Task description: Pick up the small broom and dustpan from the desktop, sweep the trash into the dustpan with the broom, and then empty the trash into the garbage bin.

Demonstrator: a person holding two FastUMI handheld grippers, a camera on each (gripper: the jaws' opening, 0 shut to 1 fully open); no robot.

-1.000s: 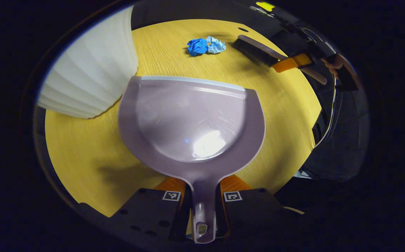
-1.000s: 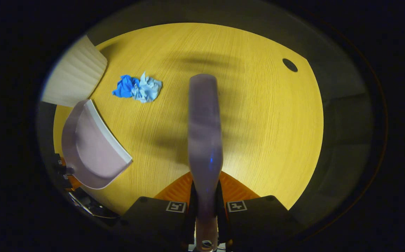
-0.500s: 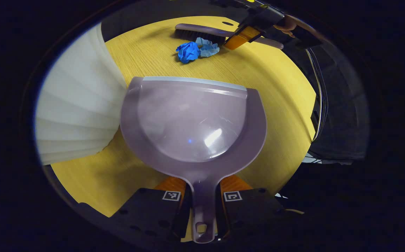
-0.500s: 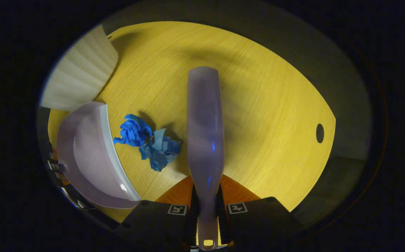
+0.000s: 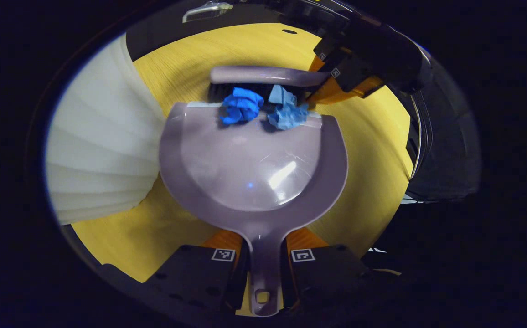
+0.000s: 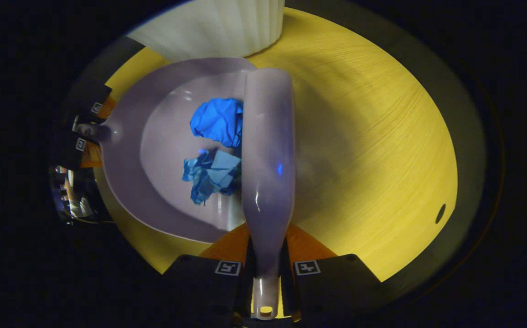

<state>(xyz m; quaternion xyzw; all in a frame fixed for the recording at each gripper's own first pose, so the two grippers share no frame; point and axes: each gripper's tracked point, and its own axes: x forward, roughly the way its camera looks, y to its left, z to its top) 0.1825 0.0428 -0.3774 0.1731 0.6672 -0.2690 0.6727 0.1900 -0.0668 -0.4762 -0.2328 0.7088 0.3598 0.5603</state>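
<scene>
My left gripper [image 5: 263,264] is shut on the handle of the mauve dustpan [image 5: 252,168], which lies flat on the yellow desk. My right gripper [image 6: 267,278] is shut on the handle of the small broom [image 6: 268,150]. In the left gripper view the broom [image 5: 263,75] lies along the pan's front lip, its dark bristles behind two crumpled paper balls. The dark blue ball [image 5: 240,105] and the pale blue ball [image 5: 287,113] sit just inside the lip. In the right gripper view both balls [image 6: 218,120] rest in the dustpan [image 6: 154,150] against the broom's left side.
A white ribbed garbage bin [image 5: 99,141] stands on the desk at the dustpan's left, touching or nearly touching its rim; in the right gripper view the bin [image 6: 218,27] is beyond the pan. A cable hole [image 6: 440,213] is in the desk [image 6: 373,150] at the right.
The broom swept toward the dustpan and pushed both paper balls from the bare desk over the lip into the pan. The dustpan stayed in place.
</scene>
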